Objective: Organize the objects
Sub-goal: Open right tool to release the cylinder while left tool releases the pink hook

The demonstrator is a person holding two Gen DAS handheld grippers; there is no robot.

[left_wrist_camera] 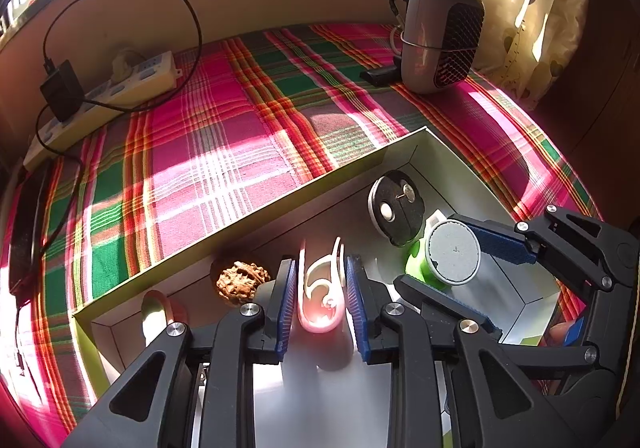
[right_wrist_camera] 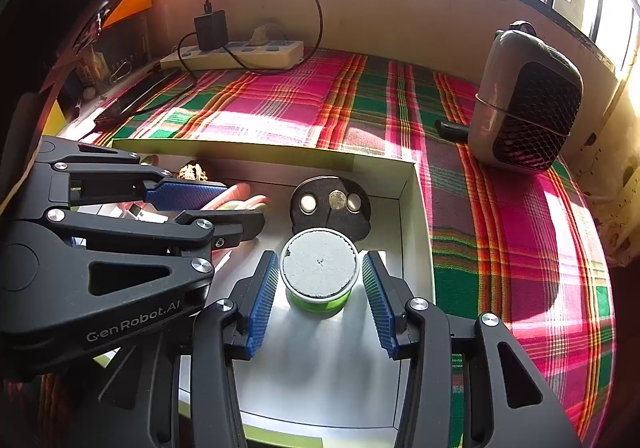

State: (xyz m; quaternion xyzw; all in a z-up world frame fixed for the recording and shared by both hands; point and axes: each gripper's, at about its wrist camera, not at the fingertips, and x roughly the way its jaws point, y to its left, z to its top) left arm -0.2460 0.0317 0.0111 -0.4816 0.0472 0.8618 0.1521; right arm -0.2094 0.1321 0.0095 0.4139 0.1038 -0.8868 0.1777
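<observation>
We have both items down inside the white box [right_wrist_camera: 416,184]. Left of the green cup [right_wrist_camera: 319,280], our left tool [left_wrist_camera: 320,300] stands spread around the pink clip [left_wrist_camera: 320,292], pads clear. The right tool [right_wrist_camera: 320,296] stands spread beside the cup. We should lift both straight up, clearing the box walls, then swing over the open plaid tabletop [right_wrist_camera: 500,208].

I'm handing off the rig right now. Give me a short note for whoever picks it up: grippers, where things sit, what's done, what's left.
Left gripper: open, pads either side of the pink clip in the white box, not pressing it.
Right gripper: open around the green cup, gaps both sides.
Also in the box: walnut, black disc.
Done: these four things are in the box.
Left: back both grippers out; nothing loose shows on the plaid cloth besides the heater and power strip.
</observation>
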